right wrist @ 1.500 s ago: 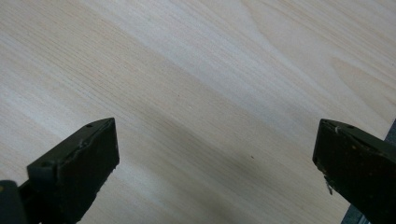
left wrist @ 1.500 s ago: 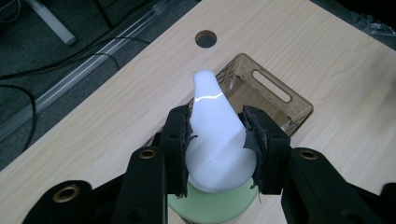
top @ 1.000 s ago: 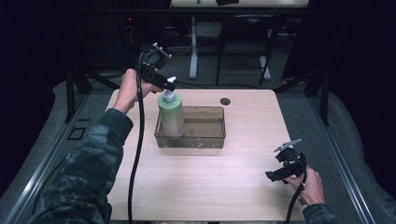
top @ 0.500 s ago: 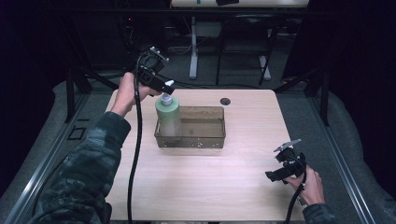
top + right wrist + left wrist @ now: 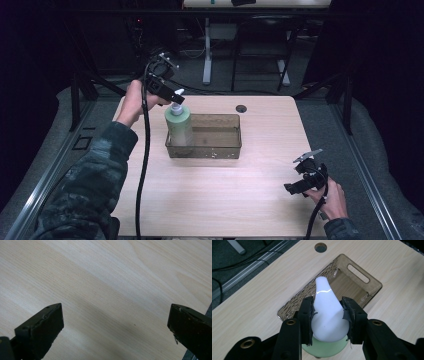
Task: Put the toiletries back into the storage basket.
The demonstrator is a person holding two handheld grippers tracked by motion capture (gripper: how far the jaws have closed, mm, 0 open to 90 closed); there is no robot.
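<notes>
- Green bottle [image 5: 179, 127], centre-left of the high view, has sunk into the smoky bin [image 5: 227, 150]; left gripper [image 5: 328, 312] clamps its white pump [image 5: 327, 312].
- Placement looks nearly done.
- Right gripper [image 5: 300, 181], lower right, hangs over the surface [image 5: 240, 200], jaws apart.

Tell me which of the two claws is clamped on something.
The left claw: its black pads squeeze the white pump head of the pale green plastic bottle. The right claw gapes wide over bare wood.

Pale green bottle [image 5: 178, 125] with a white pump head [image 5: 327, 312], in a smoky brown see-through bin [image 5: 220, 145] with ribbed walls. Beneath the bin, a light woodgrain table [image 5: 215, 195]. Left of the bin, a camouflage sleeve [image 5: 95, 175]; black jaws throughout.
</notes>
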